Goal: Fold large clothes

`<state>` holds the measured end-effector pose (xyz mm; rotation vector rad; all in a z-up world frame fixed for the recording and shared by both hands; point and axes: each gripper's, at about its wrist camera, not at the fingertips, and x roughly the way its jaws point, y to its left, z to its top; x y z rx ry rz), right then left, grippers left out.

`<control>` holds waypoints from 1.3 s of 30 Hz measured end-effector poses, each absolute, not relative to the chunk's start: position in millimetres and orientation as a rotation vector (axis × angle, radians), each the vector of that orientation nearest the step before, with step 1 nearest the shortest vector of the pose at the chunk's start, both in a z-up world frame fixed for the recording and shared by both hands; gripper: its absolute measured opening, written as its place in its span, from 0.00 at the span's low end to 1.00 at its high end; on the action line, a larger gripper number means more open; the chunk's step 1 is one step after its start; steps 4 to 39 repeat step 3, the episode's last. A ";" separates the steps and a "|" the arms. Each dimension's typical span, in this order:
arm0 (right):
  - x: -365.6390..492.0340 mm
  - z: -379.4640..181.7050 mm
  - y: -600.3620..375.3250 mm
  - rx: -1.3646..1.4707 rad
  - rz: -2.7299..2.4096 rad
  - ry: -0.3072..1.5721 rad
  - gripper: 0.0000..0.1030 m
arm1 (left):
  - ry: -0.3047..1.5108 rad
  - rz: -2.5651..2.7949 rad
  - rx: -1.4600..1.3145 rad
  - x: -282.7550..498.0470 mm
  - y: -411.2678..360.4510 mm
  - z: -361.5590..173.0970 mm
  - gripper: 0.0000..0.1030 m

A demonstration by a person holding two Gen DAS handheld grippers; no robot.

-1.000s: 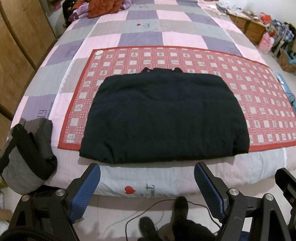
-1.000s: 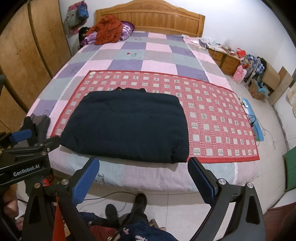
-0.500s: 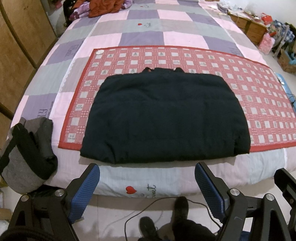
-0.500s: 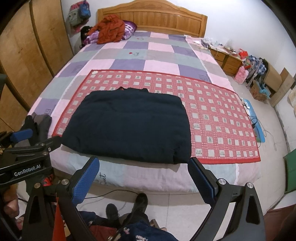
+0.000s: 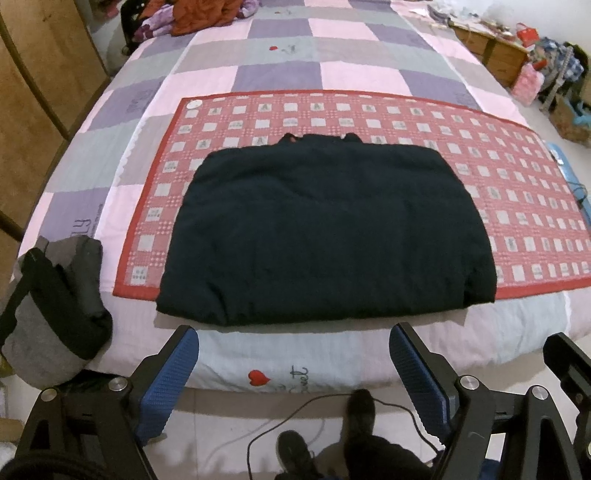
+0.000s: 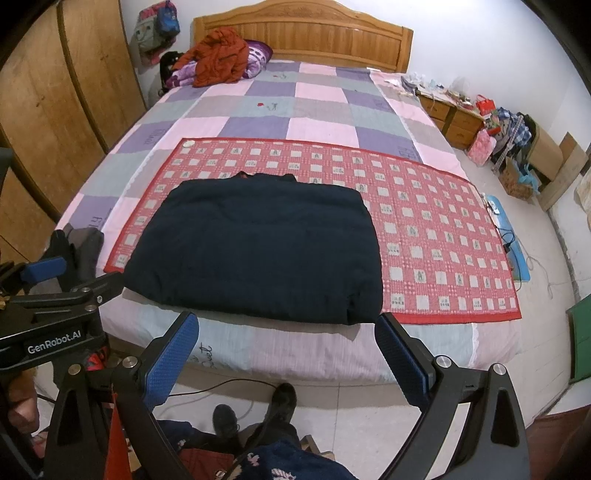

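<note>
A dark navy padded garment (image 5: 325, 229) (image 6: 258, 247) lies folded into a flat rectangle on a red checked mat (image 5: 517, 192) (image 6: 436, 236) spread over the bed. Its collar points toward the headboard. My left gripper (image 5: 293, 354) hovers off the foot of the bed, short of the garment's near edge, jaws wide open and empty. My right gripper (image 6: 286, 343) hangs likewise off the bed's foot, open with nothing between its blue pads. In the right wrist view the left gripper's body (image 6: 55, 314) shows at the left.
A grey and black bag (image 5: 51, 306) sits on the bed's near left corner. Orange and purple clothes (image 6: 221, 59) are piled by the wooden headboard (image 6: 303, 33). A wardrobe (image 6: 55, 110) lines the left side. A cable (image 5: 295, 413) and the person's shoes (image 6: 284, 402) are on the floor.
</note>
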<state>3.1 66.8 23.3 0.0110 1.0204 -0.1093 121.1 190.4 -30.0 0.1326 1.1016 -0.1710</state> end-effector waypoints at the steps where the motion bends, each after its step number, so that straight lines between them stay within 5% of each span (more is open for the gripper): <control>1: 2.3 21.9 71.4 0.012 -0.110 1.020 0.95 | 1.102 -0.170 0.131 121.3 190.0 -29.7 0.85; 39: -1.0 19.0 77.5 0.010 -0.108 1.020 0.95 | 1.103 -0.171 0.128 120.0 188.8 -30.3 0.85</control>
